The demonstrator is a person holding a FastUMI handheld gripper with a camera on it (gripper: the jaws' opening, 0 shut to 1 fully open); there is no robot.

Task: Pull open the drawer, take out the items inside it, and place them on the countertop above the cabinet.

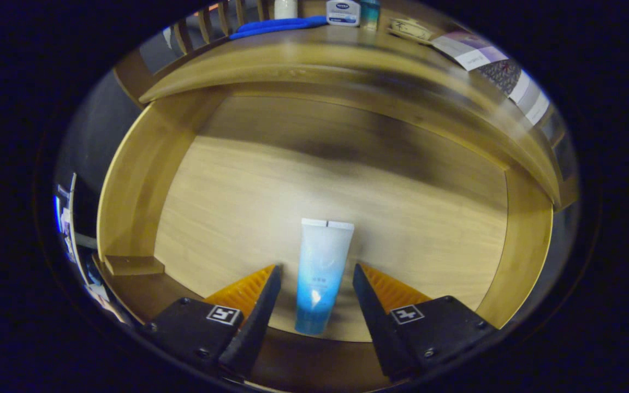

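Drawer work is partly done, judging from the gripper view: the light wooden drawer (pixel 227 202) stands pulled open beneath the overhanging wooden table (pixel 314 60), and several things already sit on that top, among them a folded blue cloth (pixel 276 25) and a white jar with a blue label (pixel 343 12). Whether those came from the drawer cannot be told.

One item is left inside, a white-to-blue plastic tube (pixel 320 275) lying flat on the drawer floor with its length running away from the camera. The hand-held gripper (pixel 316 281) is released, its fingers spread to either side of the tube with a gap on each side, so nothing is gripped yet. Closing on the tube, lifting it and setting it on the table remain.

Room is generous: the drawer floor around the tube is bare, and both side walls stand well apart from the fingers. The table's front edge overhangs the back of the drawer, so a lift would probably need to come toward the drawer front before rising.
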